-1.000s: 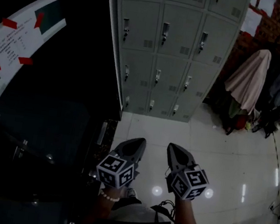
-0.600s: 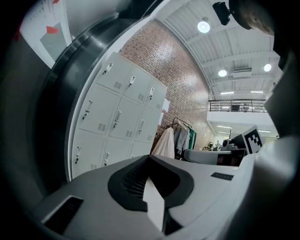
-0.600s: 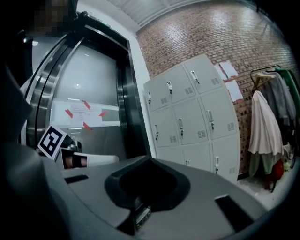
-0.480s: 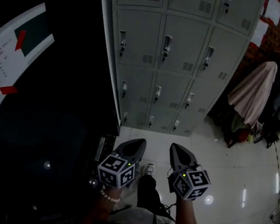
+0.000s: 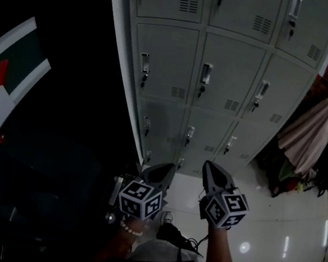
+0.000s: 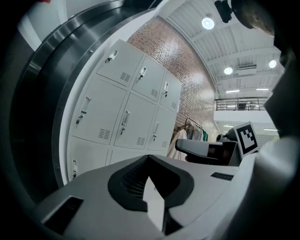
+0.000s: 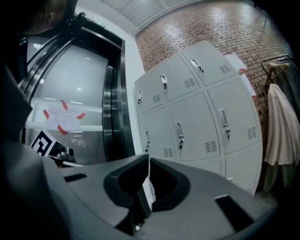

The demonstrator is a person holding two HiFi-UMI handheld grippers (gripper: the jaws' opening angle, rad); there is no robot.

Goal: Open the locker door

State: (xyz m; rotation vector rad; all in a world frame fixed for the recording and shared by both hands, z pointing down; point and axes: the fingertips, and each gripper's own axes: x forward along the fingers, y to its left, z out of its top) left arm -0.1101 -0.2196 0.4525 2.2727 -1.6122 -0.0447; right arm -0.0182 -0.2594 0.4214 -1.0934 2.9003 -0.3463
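Approach phase. The bank of pale grey sheet-metal lockers fills more of the head view than it did a second ago, so the person has moved nearer, though no door is reached yet. Every visible door sits flush and shut, each with a slim vertical metal handle and a small vent grille. The left tongs are closed and empty. The right tongs are opening, with nothing between them. Both are still apart from the lockers ahead.

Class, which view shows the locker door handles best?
Right gripper view: handles large, bright, central. Head view shows them dim, from above; left gripper view, smaller, off to the left.
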